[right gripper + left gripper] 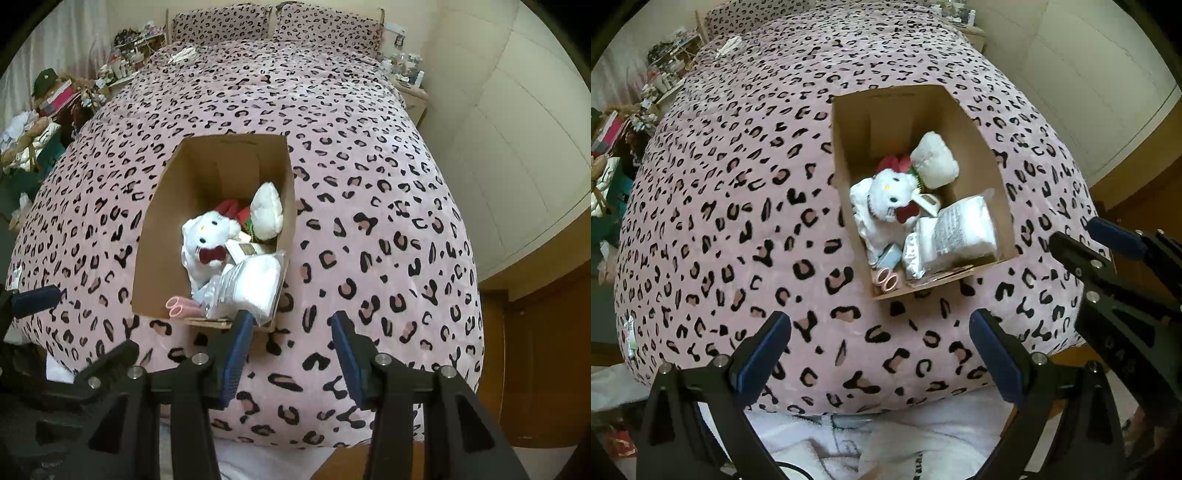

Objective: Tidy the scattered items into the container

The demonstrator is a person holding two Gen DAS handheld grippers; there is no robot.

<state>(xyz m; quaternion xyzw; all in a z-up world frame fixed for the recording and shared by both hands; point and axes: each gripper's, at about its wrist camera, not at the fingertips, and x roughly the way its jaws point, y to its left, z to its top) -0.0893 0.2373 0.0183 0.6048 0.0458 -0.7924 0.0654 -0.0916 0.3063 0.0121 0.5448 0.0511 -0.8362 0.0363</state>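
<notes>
Both the left tongs [879, 354] and right tongs [291, 354] hang open and empty — the cardboard box [849, 147] on the bed [738, 184] already holds the plush cat [886, 199], packets and scissors [885, 277], so tidying looks nearly done.

A bed is covered by a pink leopard-print duvet [369, 221]; two matching pillows [221, 22] are set at its head; cluttered shelves [665, 62] are seen alongside.

Soft, even indoor light, fairly bright, with no glare. Strong fisheye bulging bends both views, and black vignetting fills the corners. The cardboard box [916, 110] is shaded inside. Far edges look slightly soft, perhaps compression blur.
</notes>
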